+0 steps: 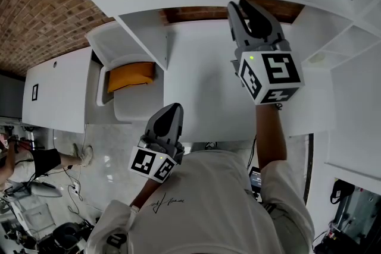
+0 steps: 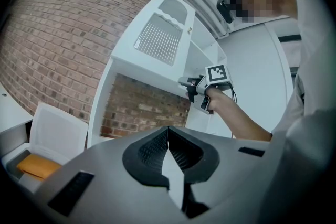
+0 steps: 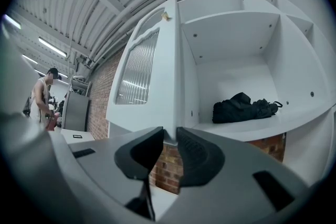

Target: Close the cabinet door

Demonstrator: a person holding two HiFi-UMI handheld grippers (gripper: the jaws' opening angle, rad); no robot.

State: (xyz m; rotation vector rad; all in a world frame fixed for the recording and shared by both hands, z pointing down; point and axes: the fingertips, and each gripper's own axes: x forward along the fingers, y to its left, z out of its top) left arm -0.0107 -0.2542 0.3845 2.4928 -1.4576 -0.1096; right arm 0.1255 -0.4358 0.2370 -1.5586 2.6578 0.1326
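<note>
1. The door, with its ribbed pane, stands swung well out from the cabinet. In the right gripper view we see it nearly edge-on, and the shelves behind it are open to view.
2. The right gripper is raised to the door's lower corner. Its jaws are drawn narrow, with the door's edge filling the slim gap between them. We judge that they pinch the door, though firm contact is hard to confirm.
3. The left gripper hangs low by the person's body, well apart from the door. Its jaw tips meet and nothing is between them.
4. A black bag lies on the shelf inside, set back from the front edge. We judge it clear of the door's swing.
5. Farther out, an orange pad sits in a white bin below, against the brick wall. Neither plays a part here.
6. We take the step in hand to be the grasp at the door's corner, with closing not yet begun.
7. The next move calls for swinging that corner in an arc toward the cabinet front. The right gripper should let go before the edge meets the frame, or finish with a push.
</note>
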